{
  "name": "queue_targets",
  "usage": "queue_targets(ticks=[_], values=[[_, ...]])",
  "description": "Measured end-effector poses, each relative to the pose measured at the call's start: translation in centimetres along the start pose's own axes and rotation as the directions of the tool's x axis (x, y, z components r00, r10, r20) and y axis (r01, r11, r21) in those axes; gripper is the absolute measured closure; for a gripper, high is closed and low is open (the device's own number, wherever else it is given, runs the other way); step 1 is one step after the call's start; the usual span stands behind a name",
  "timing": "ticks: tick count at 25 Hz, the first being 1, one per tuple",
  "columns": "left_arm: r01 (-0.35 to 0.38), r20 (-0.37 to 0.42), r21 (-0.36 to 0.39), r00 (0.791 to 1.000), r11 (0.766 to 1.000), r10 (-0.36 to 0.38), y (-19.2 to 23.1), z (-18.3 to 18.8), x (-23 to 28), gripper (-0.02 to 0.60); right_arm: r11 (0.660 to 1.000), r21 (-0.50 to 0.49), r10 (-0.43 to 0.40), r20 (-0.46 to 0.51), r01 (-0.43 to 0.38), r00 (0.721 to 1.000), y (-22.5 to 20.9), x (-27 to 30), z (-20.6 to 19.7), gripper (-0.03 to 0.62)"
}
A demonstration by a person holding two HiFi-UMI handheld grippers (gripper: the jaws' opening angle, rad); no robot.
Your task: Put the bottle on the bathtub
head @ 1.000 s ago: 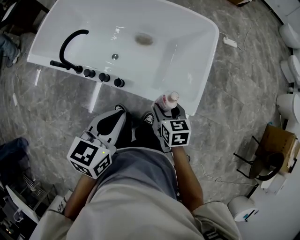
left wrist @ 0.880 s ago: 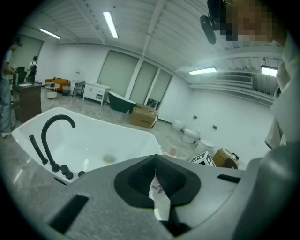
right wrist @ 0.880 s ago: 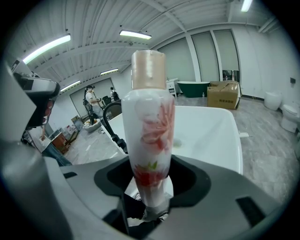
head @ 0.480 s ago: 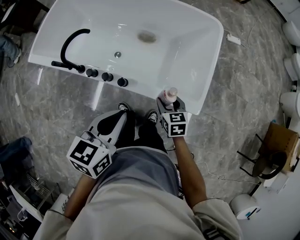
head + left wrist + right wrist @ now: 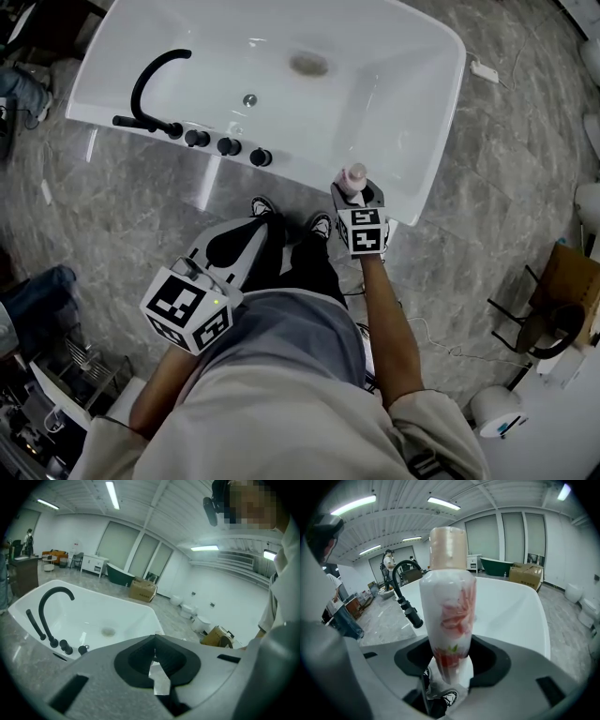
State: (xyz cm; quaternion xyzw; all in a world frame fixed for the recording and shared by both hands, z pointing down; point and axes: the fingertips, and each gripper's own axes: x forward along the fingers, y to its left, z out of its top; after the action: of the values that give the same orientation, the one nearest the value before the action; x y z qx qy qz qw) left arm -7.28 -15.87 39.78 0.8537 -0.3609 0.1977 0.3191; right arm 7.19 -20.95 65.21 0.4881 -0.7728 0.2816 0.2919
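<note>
A white bottle [image 5: 449,616] with a pink flower print and a beige cap stands upright in my right gripper [image 5: 449,667], whose jaws are shut on its lower body. In the head view the bottle [image 5: 353,179] and right gripper [image 5: 359,199] hang over the near right rim of the white bathtub [image 5: 424,178]. My left gripper [image 5: 234,251] is held low by the person's legs, short of the tub, its jaws shut with nothing between them. The left gripper view shows the left gripper [image 5: 154,660] in front of the bathtub [image 5: 136,609].
A black curved faucet [image 5: 150,80] and three black knobs [image 5: 228,146] sit on the tub's near left rim. The drain [image 5: 308,65] lies in the basin. Grey marble floor surrounds the tub. Toilets and a cardboard box [image 5: 568,281] stand at the right.
My right gripper has carried the bottle forward and slightly right, from short of the tub to over its near right rim. The left gripper has hardly moved.
</note>
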Motion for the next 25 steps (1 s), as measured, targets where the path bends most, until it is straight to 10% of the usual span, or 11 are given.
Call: queue_targets(ticks=[25], values=[[-0.002,-0.019,-0.010,1.000,1.000,0.002,0.9,-1.0,-0.7,0.574,0.995,-0.080,-0.060,-0.030,0.058,0.998,1.1,2.8,-2.0,0.372]])
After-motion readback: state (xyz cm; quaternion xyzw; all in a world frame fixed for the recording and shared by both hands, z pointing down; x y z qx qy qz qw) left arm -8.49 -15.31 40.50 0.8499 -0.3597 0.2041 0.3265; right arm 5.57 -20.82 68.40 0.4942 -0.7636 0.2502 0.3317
